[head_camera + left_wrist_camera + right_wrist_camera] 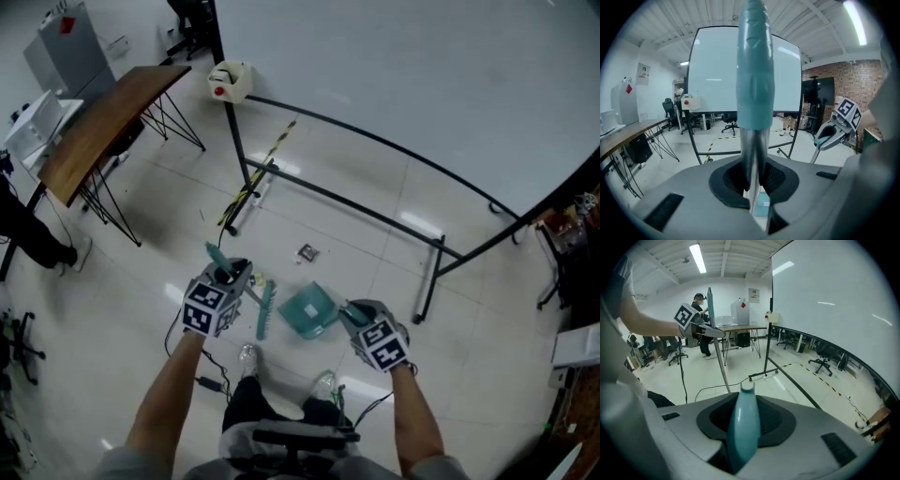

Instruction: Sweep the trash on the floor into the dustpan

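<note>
Trash (307,252) lies ahead; left gripper (231,276) clamps broom (265,310), right gripper (355,315) clamps dustpan (309,309), low between them for catching.

The broom (266,311) stands left of the dustpan (309,311), trash (307,252) beyond both.

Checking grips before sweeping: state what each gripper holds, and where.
Left gripper: the broom, on its metal shaft below the teal grip. Right gripper: the dustpan, by its teal handle.
</note>
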Demonstrator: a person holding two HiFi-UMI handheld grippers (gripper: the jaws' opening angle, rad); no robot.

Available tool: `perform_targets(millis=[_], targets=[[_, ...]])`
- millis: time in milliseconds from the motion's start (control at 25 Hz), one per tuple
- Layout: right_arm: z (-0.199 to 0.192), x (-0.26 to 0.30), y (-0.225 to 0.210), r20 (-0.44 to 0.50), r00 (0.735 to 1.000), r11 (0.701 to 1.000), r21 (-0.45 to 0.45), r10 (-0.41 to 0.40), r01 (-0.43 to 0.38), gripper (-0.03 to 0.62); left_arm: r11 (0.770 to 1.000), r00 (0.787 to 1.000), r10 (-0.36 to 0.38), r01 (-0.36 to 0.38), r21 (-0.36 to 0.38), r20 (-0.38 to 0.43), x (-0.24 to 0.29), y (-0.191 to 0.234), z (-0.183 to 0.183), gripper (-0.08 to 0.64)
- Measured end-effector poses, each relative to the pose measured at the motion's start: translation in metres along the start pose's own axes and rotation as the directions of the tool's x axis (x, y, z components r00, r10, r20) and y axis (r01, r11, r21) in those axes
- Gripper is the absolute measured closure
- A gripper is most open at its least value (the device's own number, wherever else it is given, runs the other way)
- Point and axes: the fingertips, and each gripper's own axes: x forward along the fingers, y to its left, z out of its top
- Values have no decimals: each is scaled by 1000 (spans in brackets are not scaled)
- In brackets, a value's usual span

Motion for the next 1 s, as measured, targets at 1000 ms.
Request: perform_targets(millis=[1000], targets=[[64, 173, 90, -147, 987, 997, -39, 67, -73, 476, 986, 984, -79, 100, 131, -159, 144, 205, -146, 521]])
